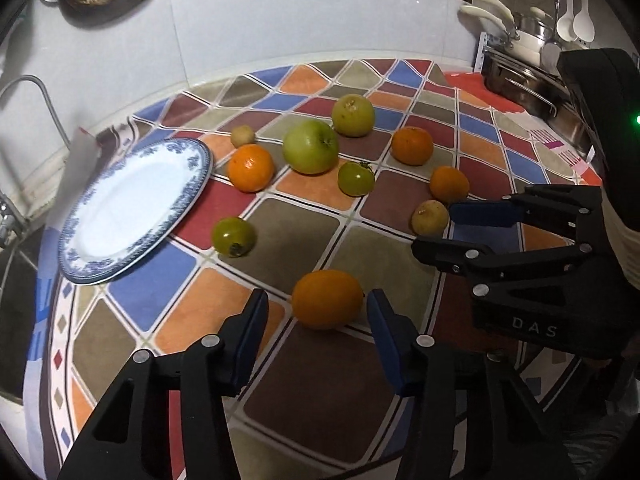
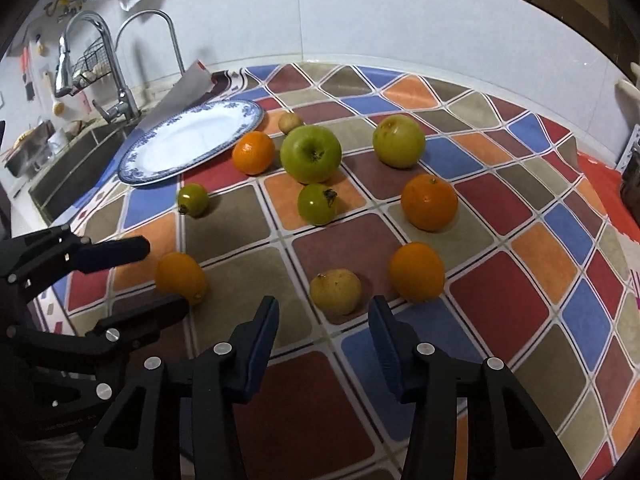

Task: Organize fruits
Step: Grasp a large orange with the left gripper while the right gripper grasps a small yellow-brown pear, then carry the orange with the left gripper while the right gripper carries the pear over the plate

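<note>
Left gripper (image 1: 318, 316) wide open, nothing held, an orange (image 1: 327, 298) sitting between its fingertips, a gap on each side. Right gripper (image 2: 323, 322) also wide open, empty; small yellowish fruit (image 2: 336, 291) just ahead of its tips, second orange (image 2: 417, 271) just beyond the right finger. In the left wrist view the right gripper (image 1: 448, 228) comes in from the right, tips beside the same yellowish fruit (image 1: 430, 217). In the right wrist view the left gripper (image 2: 164, 276) comes in from the left, fingers either side of its orange (image 2: 181, 277).

Further ahead of the right gripper: green tomato (image 2: 318, 204), big green apple (image 2: 311, 154), yellow-green apple (image 2: 399, 141), orange (image 2: 429, 202) to the right, orange (image 2: 254, 152) left of the big apple, small brownish fruit (image 2: 290, 122) behind it. Another green tomato (image 2: 193, 199) ahead-left.

Blue-rimmed white plate (image 2: 244, 114) far ahead-left, no fruit on it. All on a checked tablecloth (image 2: 500, 296). Sink faucet (image 2: 86, 64) far left.
</note>
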